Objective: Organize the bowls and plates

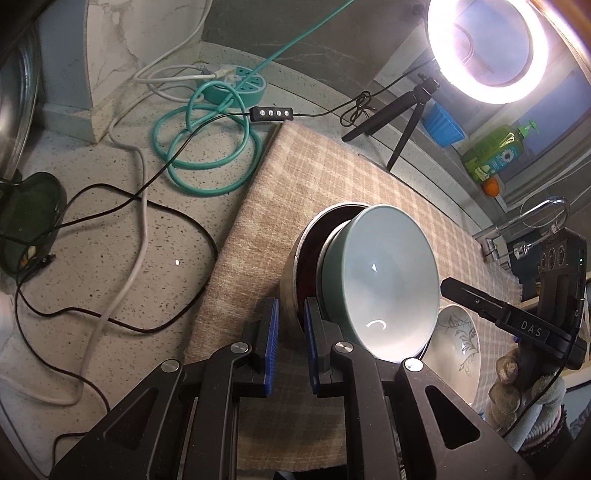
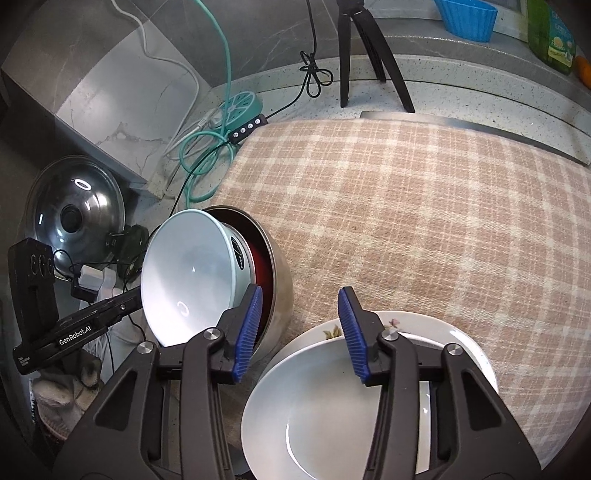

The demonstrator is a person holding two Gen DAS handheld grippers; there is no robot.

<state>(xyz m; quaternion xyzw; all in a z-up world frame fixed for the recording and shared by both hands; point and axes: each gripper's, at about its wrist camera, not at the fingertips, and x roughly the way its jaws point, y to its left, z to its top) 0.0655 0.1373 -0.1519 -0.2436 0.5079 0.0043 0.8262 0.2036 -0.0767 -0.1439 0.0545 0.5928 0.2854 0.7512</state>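
Note:
My left gripper (image 1: 291,332) is shut on the rim of a steel bowl (image 1: 288,273) with a dark red inside, which is tipped up on the checked cloth (image 1: 332,177). A pale teal bowl (image 1: 384,273) sits nested and tilted in it. In the right wrist view the same steel bowl (image 2: 280,295) and teal bowl (image 2: 184,273) are at the left. My right gripper (image 2: 301,332) is open above a white bowl (image 2: 314,406) that rests on a floral plate (image 2: 424,325). Its pads touch nothing; its left finger is close beside the steel bowl's wall.
Coiled teal, white and black cables (image 1: 207,155) and a teal power strip (image 1: 236,85) lie on the speckled counter at the left. A lit ring light (image 1: 487,48) on a tripod (image 2: 365,55), a blue tub (image 2: 465,18), a soap bottle (image 1: 495,151) and a tap (image 1: 532,218) line the back. A glass pot lid (image 2: 74,214) leans at the left.

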